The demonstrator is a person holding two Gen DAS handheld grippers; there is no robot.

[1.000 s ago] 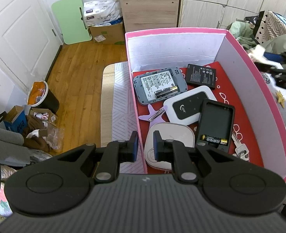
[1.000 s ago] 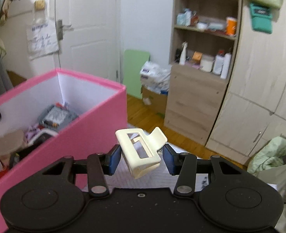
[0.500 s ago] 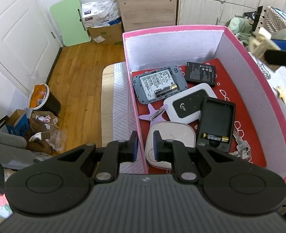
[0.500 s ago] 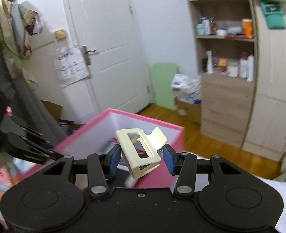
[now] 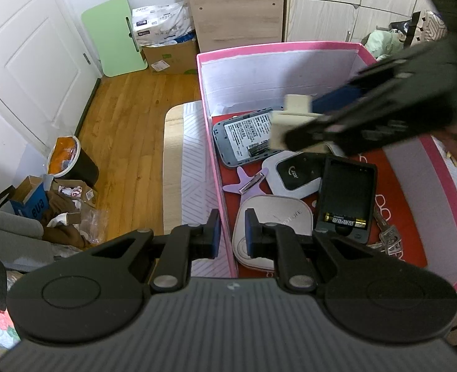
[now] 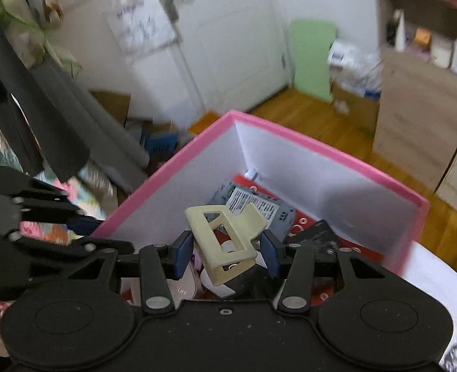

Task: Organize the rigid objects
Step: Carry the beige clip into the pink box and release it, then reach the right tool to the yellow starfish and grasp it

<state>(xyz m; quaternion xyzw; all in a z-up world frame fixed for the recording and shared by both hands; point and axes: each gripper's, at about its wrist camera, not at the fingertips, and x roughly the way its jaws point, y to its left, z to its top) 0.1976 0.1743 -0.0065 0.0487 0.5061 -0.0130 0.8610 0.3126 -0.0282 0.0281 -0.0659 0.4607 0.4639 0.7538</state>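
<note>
An open pink box [image 5: 278, 46] holds a grey router [image 5: 244, 136], a white router [image 5: 293, 173], a black battery case [image 5: 346, 192], keys [image 5: 389, 235] and a pale round case [image 5: 272, 226]. My left gripper [image 5: 231, 235] is shut on the box's left wall, near its front corner. The right gripper [image 6: 227, 248] is shut on a cream hair claw clip [image 6: 247, 221] and hangs over the inside of the pink box [image 6: 321, 148]. From the left wrist view the right gripper [image 5: 303, 117] reaches in from the upper right, with the clip [image 5: 290, 124] above the grey router.
The box sits on a white patterned cover [image 5: 191, 167] at a bed's edge. Wooden floor lies to the left, with a black bin [image 5: 70, 161], cardboard clutter and a green board [image 5: 113, 37]. A wooden cabinet [image 5: 237, 12] stands behind. The left gripper [image 6: 104, 235] shows at the box's near wall.
The right gripper has swung with the hair clip from outside the box's right side to above its inside, tilting downward. The left gripper has kept still on the wall.
</note>
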